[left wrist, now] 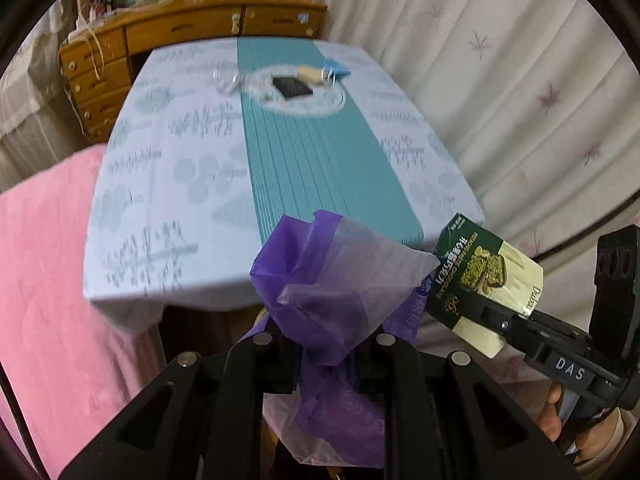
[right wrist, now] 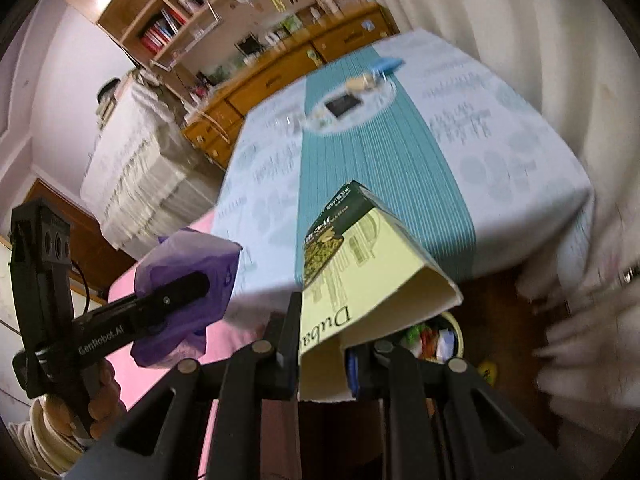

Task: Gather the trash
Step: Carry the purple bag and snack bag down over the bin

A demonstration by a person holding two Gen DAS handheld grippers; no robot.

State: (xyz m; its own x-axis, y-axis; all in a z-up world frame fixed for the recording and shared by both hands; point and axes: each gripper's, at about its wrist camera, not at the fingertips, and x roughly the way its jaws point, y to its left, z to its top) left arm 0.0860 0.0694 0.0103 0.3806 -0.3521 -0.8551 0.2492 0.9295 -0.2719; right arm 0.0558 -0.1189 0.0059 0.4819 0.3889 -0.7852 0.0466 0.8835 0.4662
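Observation:
My left gripper point(left wrist: 326, 354) is shut on a crumpled purple plastic bag point(left wrist: 332, 280), held off the near edge of the table point(left wrist: 168, 184). To its right, my right gripper point(right wrist: 322, 354) is shut on a flattened green and cream chocolate box point(right wrist: 360, 264), seen also as the box point(left wrist: 486, 280) in the left wrist view. Far down the table lie a dark flat packet point(left wrist: 291, 87), a tan roll point(left wrist: 309, 73), a blue wrapper point(left wrist: 335, 67) and clear plastic point(left wrist: 226, 78). A waste bin point(right wrist: 436, 338) with colourful litter shows below the box.
A teal runner point(left wrist: 316, 152) crosses the pale patterned tablecloth. A pink bedspread point(left wrist: 44, 280) lies to the left. A wooden dresser point(left wrist: 168, 36) stands behind the table and white curtains point(left wrist: 500, 100) hang on the right. A person's hand point(right wrist: 100, 396) grips the left tool.

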